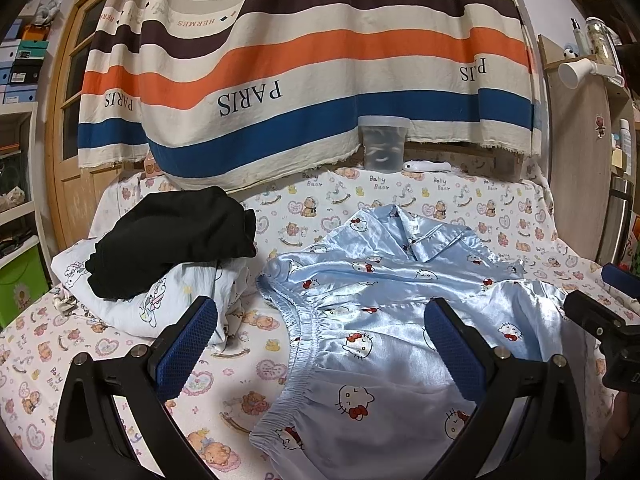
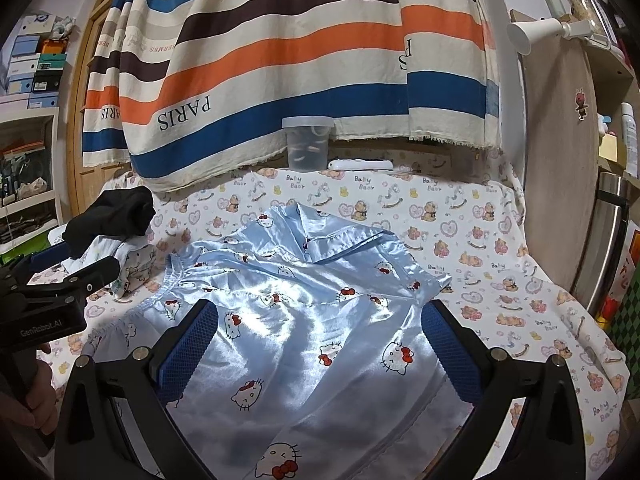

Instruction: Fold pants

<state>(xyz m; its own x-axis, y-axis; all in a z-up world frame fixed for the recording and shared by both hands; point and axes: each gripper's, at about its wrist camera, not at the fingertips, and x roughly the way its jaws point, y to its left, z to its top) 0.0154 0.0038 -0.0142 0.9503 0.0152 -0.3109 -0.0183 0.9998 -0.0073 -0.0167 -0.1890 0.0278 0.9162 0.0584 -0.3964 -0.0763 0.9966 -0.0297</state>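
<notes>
Pants [image 1: 360, 384] of shiny light-blue satin printed with cartoon cats are lying spread on the bear-print sheet [image 1: 280, 208], their gathered elastic waistband [image 1: 298, 340] curving from 10 o'clock down toward 7 o'clock in the left wrist view. A matching collared pyjama top [image 1: 416, 248] is lying just beyond them at 12 o'clock, touching or overlapping their far edge.

The left gripper [image 1: 320, 344] is hovering over the waistband with its 2 blue-padded fingers [image 1: 188, 344] spread wide, clasping nothing; whether the pads are touching the cloth cannot be told. The right gripper [image 2: 320, 344] is likewise gaping wide above the pants [image 2: 304, 360], its 2 fingers [image 2: 452, 352] framing the fabric, empty. At 9 o'clock in the right wrist view the left gripper's black body [image 2: 44, 312] is showing, with a hand [image 2: 36, 396] wrapping its handle.

At 10 o'clock from the pants a black garment [image 1: 172, 240] is resting on a white printed pillow [image 1: 168, 300]. Farther back at 12 o'clock a clear plastic tub [image 1: 382, 144] and a white flat device [image 1: 426, 166] are sitting side by side, under the hem of a striped curtain [image 1: 312, 60] hanging behind.
</notes>
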